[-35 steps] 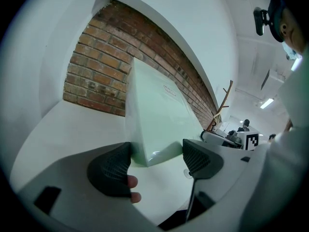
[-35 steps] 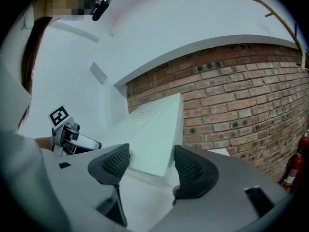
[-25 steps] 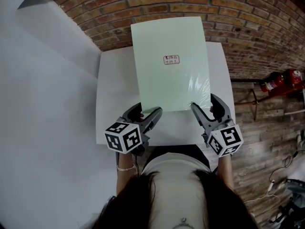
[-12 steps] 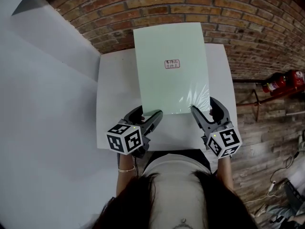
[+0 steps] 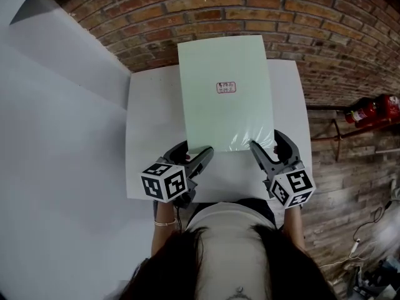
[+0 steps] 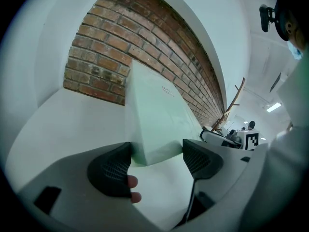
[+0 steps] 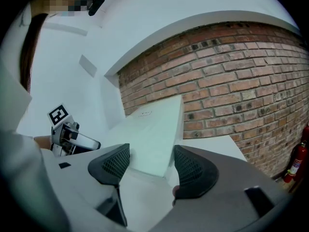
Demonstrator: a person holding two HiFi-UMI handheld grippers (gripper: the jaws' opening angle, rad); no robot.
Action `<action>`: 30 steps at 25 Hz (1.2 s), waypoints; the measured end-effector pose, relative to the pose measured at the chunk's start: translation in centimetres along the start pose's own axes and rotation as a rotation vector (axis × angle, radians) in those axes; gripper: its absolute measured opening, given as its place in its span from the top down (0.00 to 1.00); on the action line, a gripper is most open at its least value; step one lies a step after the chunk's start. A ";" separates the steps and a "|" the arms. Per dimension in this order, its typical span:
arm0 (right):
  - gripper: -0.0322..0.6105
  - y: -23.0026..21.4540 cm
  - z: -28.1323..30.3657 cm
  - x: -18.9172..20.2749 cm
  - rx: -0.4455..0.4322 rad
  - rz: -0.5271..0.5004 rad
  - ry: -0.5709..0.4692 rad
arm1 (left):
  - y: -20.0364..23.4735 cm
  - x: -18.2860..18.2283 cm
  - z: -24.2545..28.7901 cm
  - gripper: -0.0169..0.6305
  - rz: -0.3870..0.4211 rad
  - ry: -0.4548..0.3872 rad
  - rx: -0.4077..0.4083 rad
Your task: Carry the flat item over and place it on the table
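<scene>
**Board sloped over the table, both tongs open around its near corners**

The pale green board (image 5: 225, 105) lies over the middle of the white table (image 5: 150, 136). Its near edge is low, short of the table's near edge. Its far edge is raised and reaches past the table's far edge, in front of the brick wall (image 5: 206, 5). I cannot tell whether that far edge leans on the wall or hangs free.

Your left gripper (image 5: 195, 149) has its jaws spread, with the board's near left corner between them. The corner meets the left pad (image 6: 113, 170), but nothing is pinched. Your right gripper (image 5: 262, 144) is likewise spread around the near right corner, with a slight gap on its right side.

Expect the board to handle as stiff and light, since it keeps its plane with no sag. Its face shows glare near the right corner, so judge it smooth and likely to slip between ribbed pads. It has a small printed label (image 5: 226, 87) near its middle.

Take it by the two near corners, across its thickness rather than its width, and press evenly on both sides. The corners look like the parts most easily dented.
</scene>
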State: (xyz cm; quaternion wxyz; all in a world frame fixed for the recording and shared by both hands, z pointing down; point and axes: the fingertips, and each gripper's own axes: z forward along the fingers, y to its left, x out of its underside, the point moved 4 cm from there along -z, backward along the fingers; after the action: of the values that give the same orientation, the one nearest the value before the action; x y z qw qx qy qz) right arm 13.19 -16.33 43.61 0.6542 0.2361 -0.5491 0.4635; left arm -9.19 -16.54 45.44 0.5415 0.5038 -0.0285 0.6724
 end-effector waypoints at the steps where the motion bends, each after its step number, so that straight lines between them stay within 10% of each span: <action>1: 0.46 -0.1 0.2 0.0 -0.001 0.001 0.004 | 0.2 0.0 0.2 0.43 -0.004 0.002 -0.001; 30: 0.46 -3.1 4.6 2.8 -0.027 0.059 0.102 | 3.1 0.7 4.1 0.44 -0.079 0.089 -0.048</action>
State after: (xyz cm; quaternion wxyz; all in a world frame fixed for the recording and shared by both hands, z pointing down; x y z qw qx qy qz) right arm 13.48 -20.58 48.20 0.6704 0.1871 -0.5281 0.4864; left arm -8.82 -19.78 49.55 0.5804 0.4609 -0.0006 0.6713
